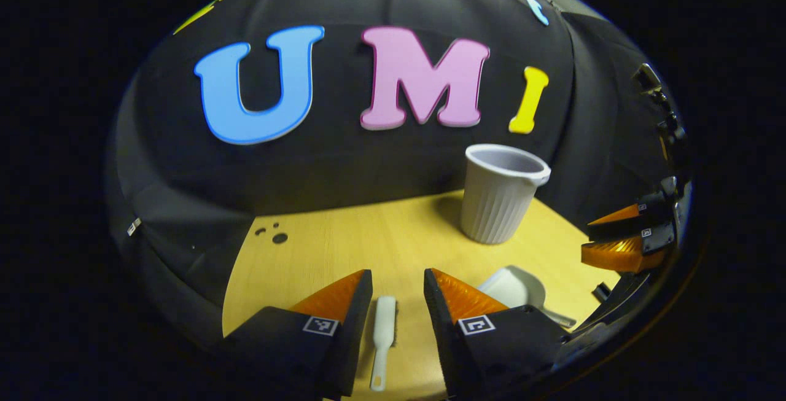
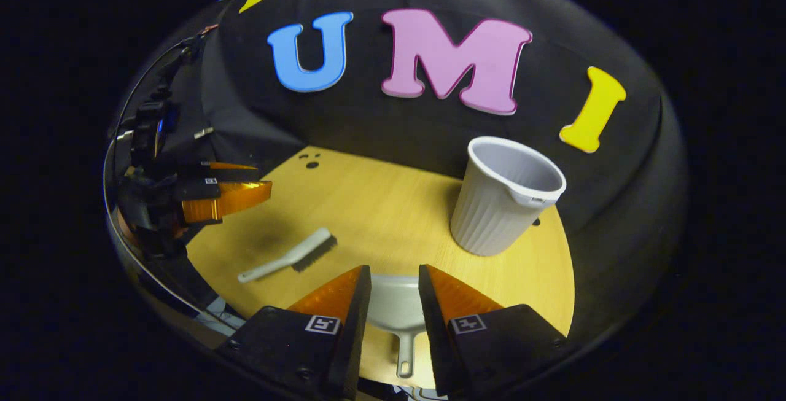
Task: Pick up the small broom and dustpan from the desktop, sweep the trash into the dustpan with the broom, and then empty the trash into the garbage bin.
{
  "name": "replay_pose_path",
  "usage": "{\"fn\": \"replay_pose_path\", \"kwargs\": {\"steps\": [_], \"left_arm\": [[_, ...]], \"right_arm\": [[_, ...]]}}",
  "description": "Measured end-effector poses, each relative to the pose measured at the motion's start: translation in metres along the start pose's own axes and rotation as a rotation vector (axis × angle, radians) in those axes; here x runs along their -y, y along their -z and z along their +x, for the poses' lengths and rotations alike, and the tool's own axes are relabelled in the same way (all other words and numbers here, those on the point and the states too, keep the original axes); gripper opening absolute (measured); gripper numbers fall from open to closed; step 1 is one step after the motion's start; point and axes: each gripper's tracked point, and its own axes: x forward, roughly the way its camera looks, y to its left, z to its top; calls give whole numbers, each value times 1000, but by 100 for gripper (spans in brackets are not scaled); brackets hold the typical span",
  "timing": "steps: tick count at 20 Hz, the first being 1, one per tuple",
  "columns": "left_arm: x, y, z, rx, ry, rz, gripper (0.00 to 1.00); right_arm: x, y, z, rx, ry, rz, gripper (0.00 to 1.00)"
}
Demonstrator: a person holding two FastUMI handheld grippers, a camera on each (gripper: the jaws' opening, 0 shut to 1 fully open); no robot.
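Lying between the parted left gripper (image 1: 398, 281) fingers, the broom (image 1: 383, 339) sits untouched.

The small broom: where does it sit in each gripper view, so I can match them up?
Left gripper view: small broom at bottom centre, lying between this gripper's open fingers.
Right gripper view: small broom at lower left, flat on the desktop.
Shared landmark: the ribbed garbage bin, upright, right of centre.

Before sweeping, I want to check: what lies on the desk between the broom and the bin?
Only bare desktop lies between the broom and the bin, in the right gripper view.
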Motion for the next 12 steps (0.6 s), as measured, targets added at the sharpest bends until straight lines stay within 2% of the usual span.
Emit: {"fn": "replay_pose_path", "kwargs": {"steps": [4,5,8,12], "left_arm": [[-1,-42,-16,154,21,0,56],[1,-48,-19,179,34,-4,56],[5,-52,-26,215,65,-14,56],[6,-57,-35,229,36,-10,57]], "right_arm": [[9,-49,-23,182,82,24,56],[12,-54,-28,212,103,31,55],[19,-68,-40,277,158,42,59],[27,-79,-38,335,150,40,61]]}}
